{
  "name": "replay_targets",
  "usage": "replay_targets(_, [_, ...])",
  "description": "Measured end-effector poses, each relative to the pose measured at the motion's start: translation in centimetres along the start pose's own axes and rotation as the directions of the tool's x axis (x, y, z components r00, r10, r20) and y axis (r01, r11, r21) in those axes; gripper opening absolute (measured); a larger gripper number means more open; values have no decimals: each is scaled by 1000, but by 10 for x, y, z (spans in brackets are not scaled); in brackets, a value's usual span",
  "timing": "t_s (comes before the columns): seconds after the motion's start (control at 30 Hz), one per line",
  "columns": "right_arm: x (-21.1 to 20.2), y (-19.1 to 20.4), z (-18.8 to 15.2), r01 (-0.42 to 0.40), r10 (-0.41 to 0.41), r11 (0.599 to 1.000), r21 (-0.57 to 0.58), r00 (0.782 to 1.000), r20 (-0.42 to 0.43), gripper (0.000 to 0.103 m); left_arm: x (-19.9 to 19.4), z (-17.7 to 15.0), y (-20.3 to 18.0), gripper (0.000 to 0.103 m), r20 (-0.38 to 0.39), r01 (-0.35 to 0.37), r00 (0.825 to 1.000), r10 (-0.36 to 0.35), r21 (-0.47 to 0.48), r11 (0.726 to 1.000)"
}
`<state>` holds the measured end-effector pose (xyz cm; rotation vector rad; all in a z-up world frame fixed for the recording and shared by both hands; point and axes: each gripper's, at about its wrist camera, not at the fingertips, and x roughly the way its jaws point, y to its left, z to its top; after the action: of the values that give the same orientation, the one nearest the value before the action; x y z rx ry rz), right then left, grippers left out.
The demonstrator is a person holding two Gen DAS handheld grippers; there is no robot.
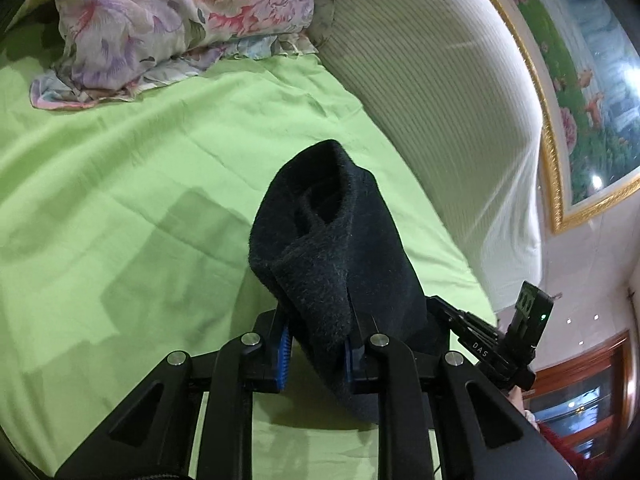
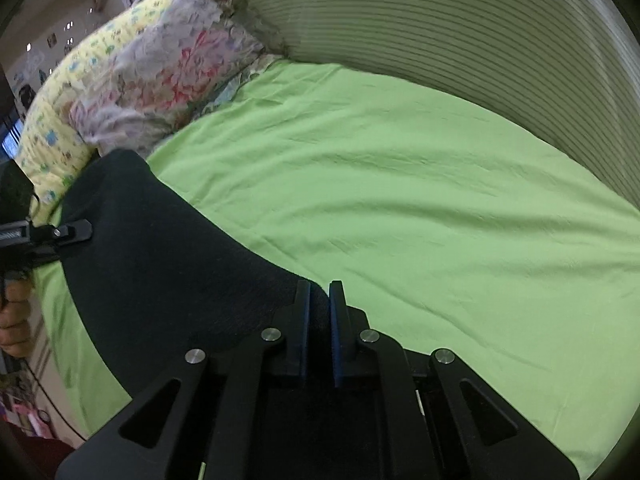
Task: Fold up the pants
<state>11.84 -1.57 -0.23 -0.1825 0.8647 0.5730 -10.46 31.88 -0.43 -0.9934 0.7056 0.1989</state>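
The black fleecy pants (image 2: pixel 160 264) hang stretched above the green bed sheet (image 2: pixel 400 200), one edge pinched in each tool, probably so the cloth can be raised clear and laid over itself for a fold. The left tool (image 1: pixel 316 344) is clenched on a bunched fold; the right tool (image 2: pixel 319 312) grips a thin edge, jaws nearly together. Flowered pillows (image 1: pixel 160 20) lie at the far side.
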Motion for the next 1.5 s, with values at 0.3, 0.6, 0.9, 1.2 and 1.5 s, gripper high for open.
replay_targets(0.3, [40,1,-2,61,-57,996,62,996,-71,10,24,1,20,22,-55,-116,991,120,62,991])
replay_targets(0.6, [3,-21,-20,84,-77,968,236,996,-39,12,-12,7,13,41,-28,-183,982,187,102,978])
replay_targets(0.9, [-62,-42,-84,69,-88,901,429,996,24,13,-2,1,-56,50,-59,-121,988,140,248,961])
replay_targets(1.2, [-116,-76,-166,118,-169,780,614,985,25,13,63,-45,-139,55,-242,-3,964,111,409,912])
replay_targets(1.5, [-170,-104,-241,159,-291,622,767,956,39,48,121,-105,-213,60,-407,125,905,126,537,835])
